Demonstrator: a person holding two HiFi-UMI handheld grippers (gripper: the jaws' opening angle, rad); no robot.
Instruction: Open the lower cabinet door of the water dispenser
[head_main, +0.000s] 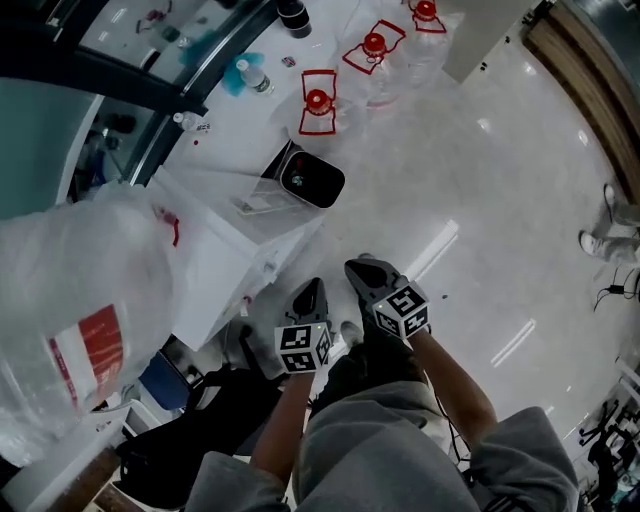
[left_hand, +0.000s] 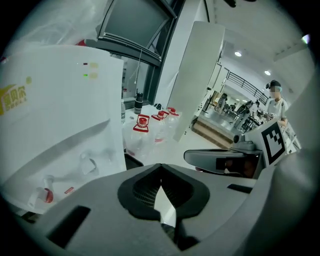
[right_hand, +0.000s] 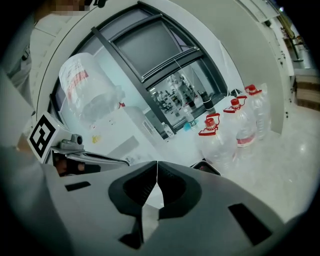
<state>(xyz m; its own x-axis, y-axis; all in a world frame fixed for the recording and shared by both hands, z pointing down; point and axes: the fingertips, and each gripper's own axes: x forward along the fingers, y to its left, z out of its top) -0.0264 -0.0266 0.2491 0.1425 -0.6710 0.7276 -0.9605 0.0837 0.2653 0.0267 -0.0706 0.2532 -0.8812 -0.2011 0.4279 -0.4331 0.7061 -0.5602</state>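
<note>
Both tongs are shut on nothing; the left gripper (head_main: 312, 288) and the right gripper (head_main: 366, 272) each show jaws pressed tip to tip in their own views; the water dispenser (head_main: 225, 245) stands at ten o'clock from them in the head view, and the left gripper is the nearer; we judge that the lower cabinet door sits upright beneath the taps (left_hand: 86, 162), though no view shows it plainly; the upturned bottle (head_main: 80, 300) on top looks nearly empty; the red-capped jugs (head_main: 318, 105) stand at twelve o'clock on the floor (head_main: 480, 200), their contents unclear.
</note>
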